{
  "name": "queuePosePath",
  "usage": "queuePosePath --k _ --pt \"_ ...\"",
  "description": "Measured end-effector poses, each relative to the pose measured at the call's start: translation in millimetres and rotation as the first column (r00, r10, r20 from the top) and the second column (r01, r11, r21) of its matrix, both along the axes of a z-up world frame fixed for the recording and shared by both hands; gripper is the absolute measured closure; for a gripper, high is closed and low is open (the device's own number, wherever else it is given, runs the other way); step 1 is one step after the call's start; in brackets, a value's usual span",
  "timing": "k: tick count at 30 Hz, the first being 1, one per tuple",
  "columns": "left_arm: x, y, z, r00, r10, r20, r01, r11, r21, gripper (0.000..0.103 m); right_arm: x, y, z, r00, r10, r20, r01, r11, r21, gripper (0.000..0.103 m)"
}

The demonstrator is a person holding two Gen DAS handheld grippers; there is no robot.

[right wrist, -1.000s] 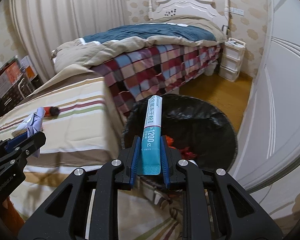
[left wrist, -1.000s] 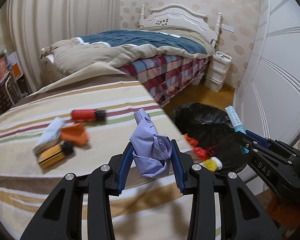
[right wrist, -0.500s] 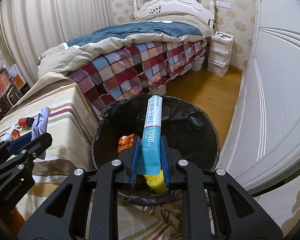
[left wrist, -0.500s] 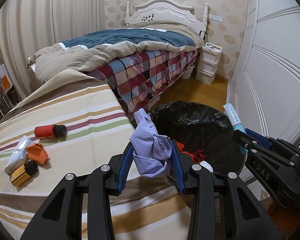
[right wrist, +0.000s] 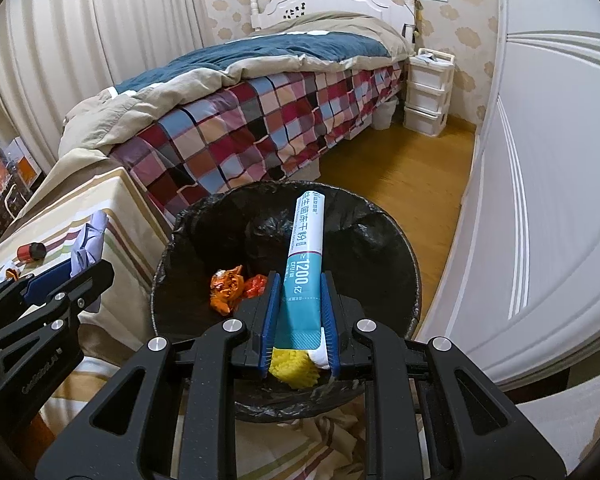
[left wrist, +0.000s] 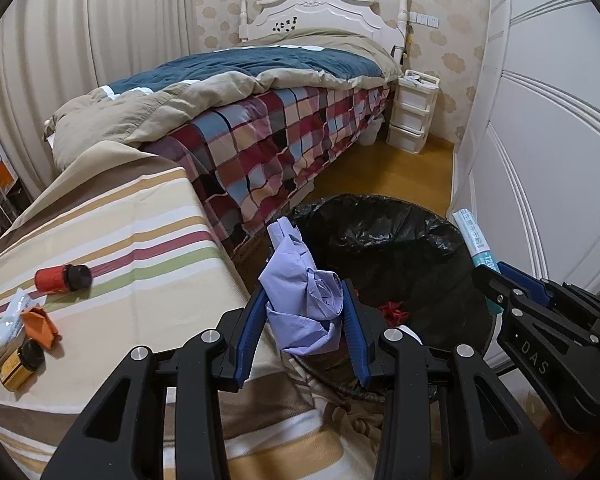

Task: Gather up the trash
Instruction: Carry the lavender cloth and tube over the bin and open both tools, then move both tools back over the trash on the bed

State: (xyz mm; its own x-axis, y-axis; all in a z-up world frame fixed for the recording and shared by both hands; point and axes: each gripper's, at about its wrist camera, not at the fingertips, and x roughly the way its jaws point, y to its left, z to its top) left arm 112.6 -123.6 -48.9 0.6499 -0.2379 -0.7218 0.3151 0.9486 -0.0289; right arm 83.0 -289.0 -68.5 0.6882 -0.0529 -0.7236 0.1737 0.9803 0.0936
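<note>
My left gripper [left wrist: 306,300] is shut on a crumpled lilac wad of paper [left wrist: 300,300], held at the near left rim of the black-lined trash bin [left wrist: 384,212]. My right gripper [right wrist: 300,280] is shut on a long teal and white sachet [right wrist: 304,256], which hangs over the open trash bin [right wrist: 380,216]. Orange and red wrappers [right wrist: 230,286] and something yellow [right wrist: 294,368] lie inside the bin. In the left wrist view the right gripper [left wrist: 496,276] with its sachet [left wrist: 474,236] stands over the bin's right rim. The left gripper [right wrist: 66,276] shows at the left of the right wrist view.
On the striped cloth [left wrist: 120,240] to the left lie a red bottle with a black cap [left wrist: 62,278], an orange scrap [left wrist: 42,322], a white packet [left wrist: 8,328] and a yellow bottle [left wrist: 20,364]. A bed with a checked blanket [left wrist: 280,140] stands behind. White cupboard doors [left wrist: 540,140] close the right side.
Both grippers have moved right and down toward the bin with their loads. The bin now fills more of each view, and the striped cloth has slid left.
</note>
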Motion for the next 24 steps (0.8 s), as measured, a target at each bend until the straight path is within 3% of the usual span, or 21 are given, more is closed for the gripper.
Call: queuePosePath --k 9,11,13,16,24 --pt "11.7 -19.7 -1.5 1.0 -0.023 0.017 0.022 0.999 0.032 0.062 9.0 -6.9 -3.2 1.0 -0.019 0.001 0.019 1.0 0.003 0.081" --pt "12.0 -19.0 -1.4 1.0 -0.014 0.027 0.013 0.999 0.04 0.045 10.7 -9.2 -4.3 1.0 -0.024 0.001 0.024 1.0 0.008 0.074" --pt "11.9 -16.5 -0.6 0.999 -0.006 0.032 0.005 1.0 0.03 0.04 11.5 -11.1 -5.0 0.999 -0.033 0.004 0.033 0.999 0.005 0.066" --pt "12.0 -13.6 0.7 0.999 0.004 0.033 -0.005 1.0 0.027 0.029 11.0 -12.4 -6.3 0.999 -0.042 0.002 0.042 0.999 0.006 0.064" --pt "6.9 -1.1 4.7 0.998 0.039 0.042 -0.041 0.999 0.034 0.023 5.1 -5.8 -1.9 0.999 -0.048 0.016 0.048 0.999 -0.003 0.046"
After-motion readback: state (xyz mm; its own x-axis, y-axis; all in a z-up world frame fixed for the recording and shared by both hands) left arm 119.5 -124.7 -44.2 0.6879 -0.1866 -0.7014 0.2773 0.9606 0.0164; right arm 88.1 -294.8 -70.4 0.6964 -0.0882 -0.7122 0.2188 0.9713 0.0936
